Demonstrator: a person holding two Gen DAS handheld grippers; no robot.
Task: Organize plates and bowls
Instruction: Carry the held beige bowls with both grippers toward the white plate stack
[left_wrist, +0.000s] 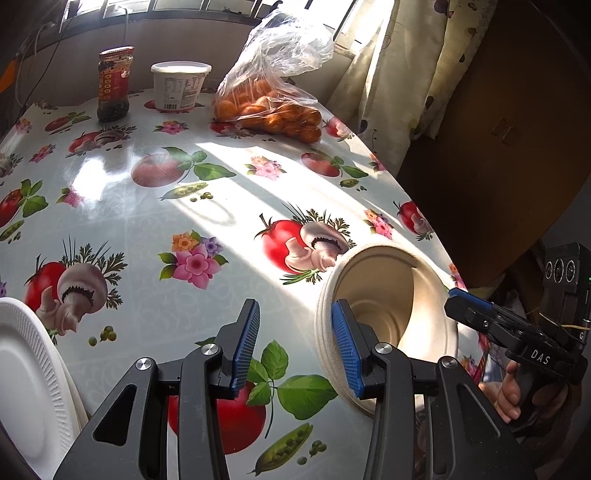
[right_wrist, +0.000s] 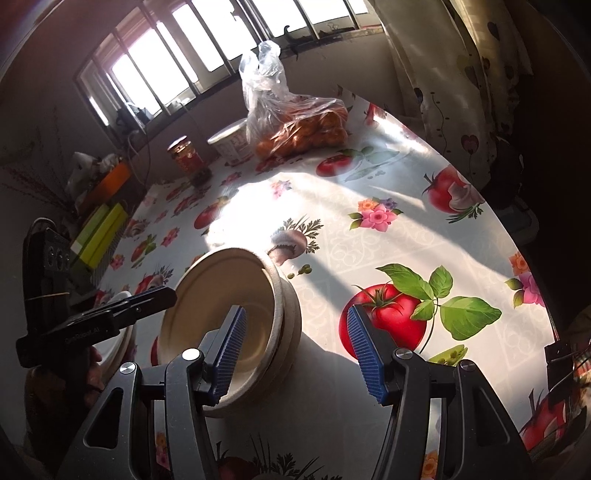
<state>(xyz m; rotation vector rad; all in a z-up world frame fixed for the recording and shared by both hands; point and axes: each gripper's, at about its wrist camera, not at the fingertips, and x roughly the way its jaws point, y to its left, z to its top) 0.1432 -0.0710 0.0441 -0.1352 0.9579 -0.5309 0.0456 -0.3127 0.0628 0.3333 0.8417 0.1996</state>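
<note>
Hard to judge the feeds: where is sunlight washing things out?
Left wrist view: a sun patch whitens the floral vinyl tablecloth beyond the stacked beige paper bowls. Right wrist view: harsher glare mid-table, blown-out barred window, dark corners, long shadows.

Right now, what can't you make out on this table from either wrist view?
- White foam plates, left wrist: cut by frame edge; count unclear.
- Stacked beige paper bowls, right wrist: right claw finger covers rim; count unclear.
- Red-labelled glass jar: label text too small.
</note>
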